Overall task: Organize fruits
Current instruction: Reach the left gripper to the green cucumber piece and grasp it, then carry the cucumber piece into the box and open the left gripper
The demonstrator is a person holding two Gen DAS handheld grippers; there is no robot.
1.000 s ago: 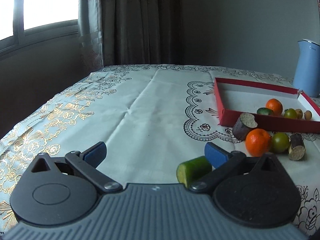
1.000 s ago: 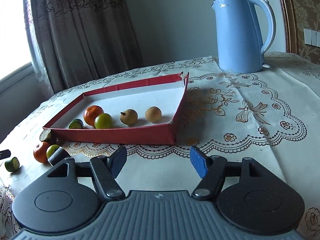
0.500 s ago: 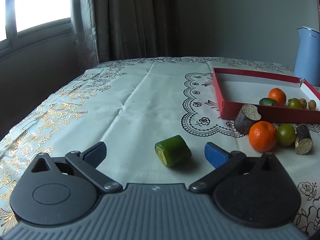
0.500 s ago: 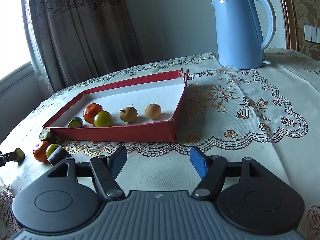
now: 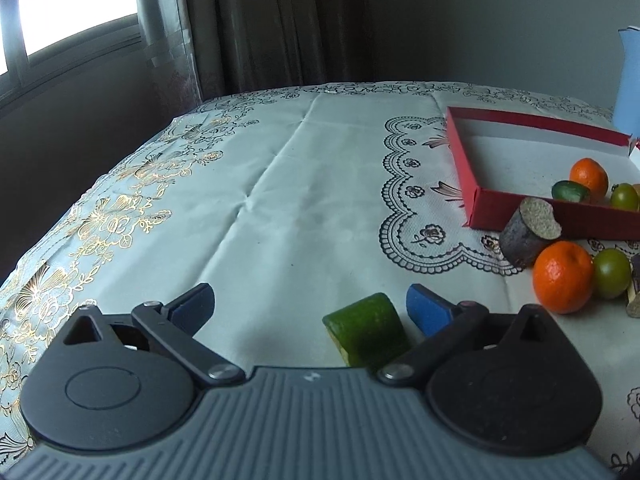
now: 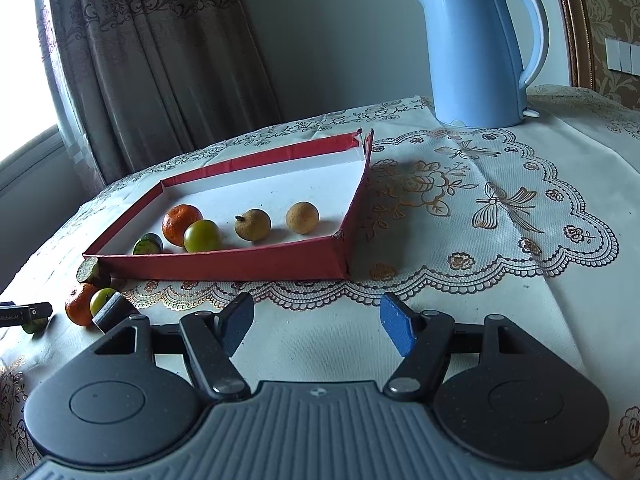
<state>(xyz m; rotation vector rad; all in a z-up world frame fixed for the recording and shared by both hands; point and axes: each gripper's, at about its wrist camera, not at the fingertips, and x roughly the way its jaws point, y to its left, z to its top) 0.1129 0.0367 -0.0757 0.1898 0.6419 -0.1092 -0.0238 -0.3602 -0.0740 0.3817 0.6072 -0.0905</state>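
My left gripper (image 5: 310, 310) is open. A cut green cucumber piece (image 5: 366, 334) lies on the cloth between its fingers, close to the right pad (image 5: 426, 314). To its right lie an orange (image 5: 562, 276), a green fruit (image 5: 610, 274) and a brown sugarcane stub (image 5: 528, 232). The red tray (image 5: 472, 200) holds an orange (image 6: 181, 224), a green fruit (image 6: 202, 236), a cucumber piece (image 6: 148, 244) and two brown fruits (image 6: 253, 225). My right gripper (image 6: 316, 320) is open and empty in front of the tray (image 6: 256, 266).
A blue kettle (image 6: 478, 48) stands behind the tray at the right. The table has a patterned white cloth (image 5: 280, 184); its left edge drops off near the window and curtain. My left gripper's tip (image 6: 24, 312) shows at the right wrist view's left edge.
My left gripper has moved forward, so the cucumber piece now lies deeper between its fingers, near the right pad. The right gripper has barely moved.
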